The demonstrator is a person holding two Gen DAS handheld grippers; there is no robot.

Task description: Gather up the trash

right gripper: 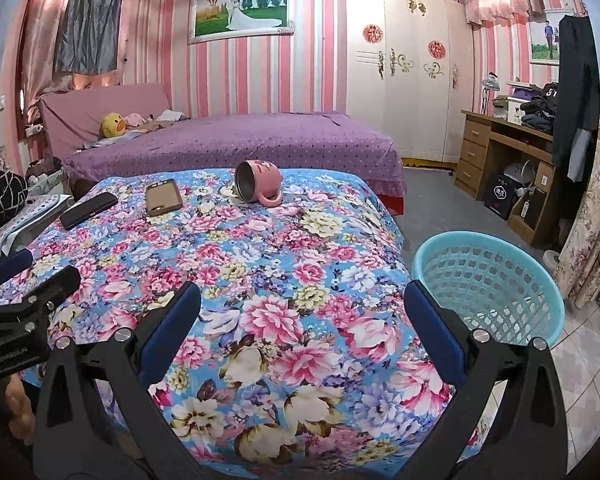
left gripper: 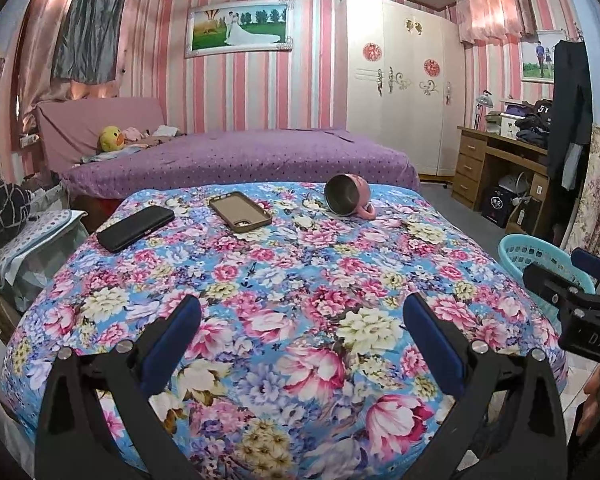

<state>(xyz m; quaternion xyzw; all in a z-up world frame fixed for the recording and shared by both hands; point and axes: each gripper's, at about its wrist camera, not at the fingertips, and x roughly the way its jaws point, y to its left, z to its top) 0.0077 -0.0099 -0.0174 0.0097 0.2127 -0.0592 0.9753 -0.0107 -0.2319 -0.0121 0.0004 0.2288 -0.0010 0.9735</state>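
A table under a floral cloth [left gripper: 300, 280] holds a pink mug [left gripper: 350, 196] lying on its side, a brown phone case [left gripper: 240, 212] and a black phone case [left gripper: 136, 228] at the far end. All show in the right wrist view too: mug [right gripper: 260, 186], brown case [right gripper: 163, 197], black case [right gripper: 88, 210]. A turquoise mesh basket [right gripper: 488, 284] stands on the floor right of the table; its rim shows in the left wrist view [left gripper: 540, 256]. My left gripper [left gripper: 300, 320] and right gripper [right gripper: 300, 312] are open and empty over the near end.
A purple bed [left gripper: 240, 156] with a yellow duck toy [left gripper: 112, 138] lies behind the table. A white wardrobe [left gripper: 404, 80] and a wooden desk [right gripper: 508, 160] with boxes under it stand at the right. Clutter [left gripper: 32, 232] sits left of the table.
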